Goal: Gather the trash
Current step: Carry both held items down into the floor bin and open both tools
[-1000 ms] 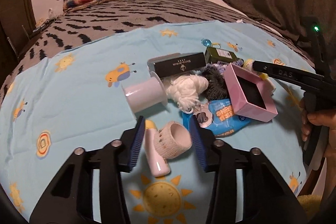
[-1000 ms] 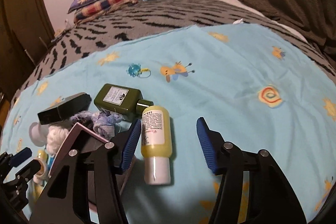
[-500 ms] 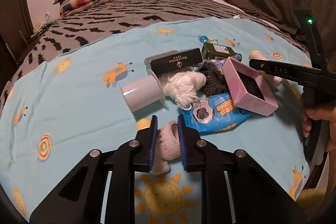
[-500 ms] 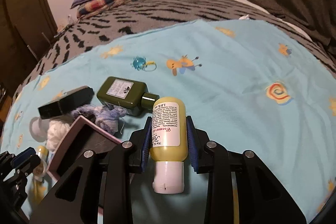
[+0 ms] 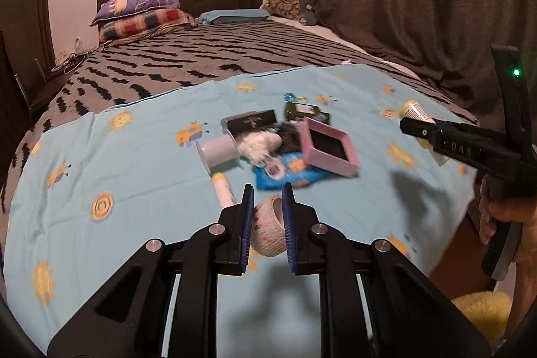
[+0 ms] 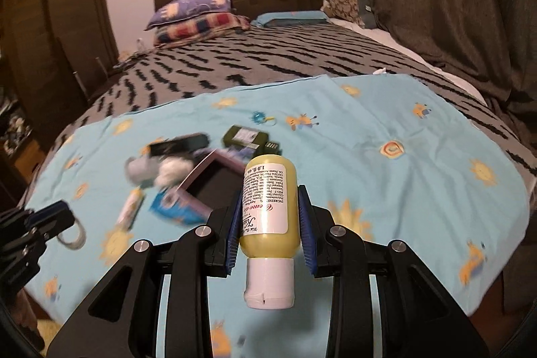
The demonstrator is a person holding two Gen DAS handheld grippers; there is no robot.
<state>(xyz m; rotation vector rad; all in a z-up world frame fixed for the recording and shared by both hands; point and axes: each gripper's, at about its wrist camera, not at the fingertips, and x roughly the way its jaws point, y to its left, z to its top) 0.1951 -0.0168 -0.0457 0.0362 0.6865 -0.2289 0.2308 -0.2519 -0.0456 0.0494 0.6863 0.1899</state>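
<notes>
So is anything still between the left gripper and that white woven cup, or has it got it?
Nothing is in the way: the left gripper is shut on the white woven cup, lifted clear of the blue sheet.

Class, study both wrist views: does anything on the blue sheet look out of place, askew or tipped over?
Yes. The pink box sits tilted, propped on the heap rather than flat. The white spool lies on its side. The rest is a loose jumble on the blue sheet.
</notes>
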